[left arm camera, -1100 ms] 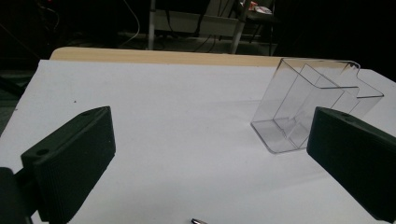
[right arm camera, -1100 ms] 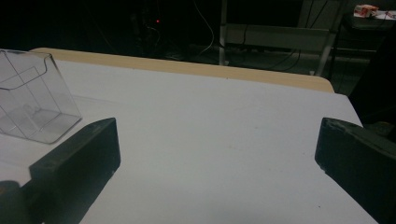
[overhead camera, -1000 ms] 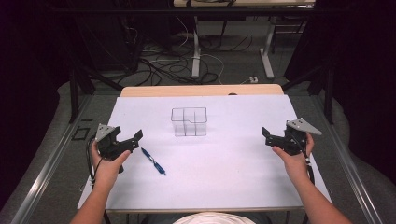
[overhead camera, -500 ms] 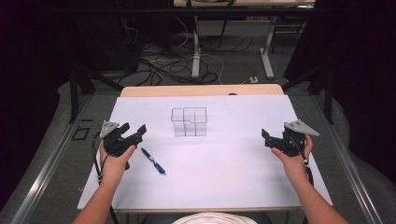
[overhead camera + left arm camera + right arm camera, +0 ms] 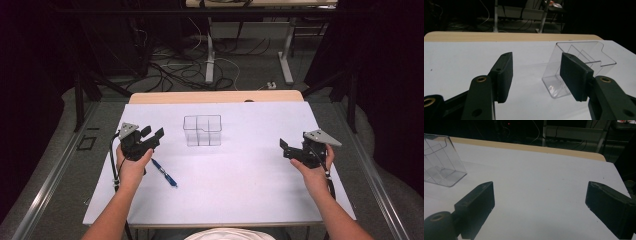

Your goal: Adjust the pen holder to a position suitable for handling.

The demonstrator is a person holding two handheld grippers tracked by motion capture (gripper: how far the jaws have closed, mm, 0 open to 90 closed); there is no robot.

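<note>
Seen from above: a white-topped bench [image 5: 240,190] with a clear plastic divided box [image 5: 202,130] standing upright a little left of centre, toward the far side. Left tool [image 5: 148,138] held just left of the box, above the bench — jaws about half open, just been closing, nothing between them. Blue pen [image 5: 164,173] lying just near of that tool. Right tool [image 5: 288,148] well to the right — jaws wide apart, empty.

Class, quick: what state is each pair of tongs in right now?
Left tongs: open, nothing between them, jaws have just been closing.
Right tongs: open wide, empty.
</note>
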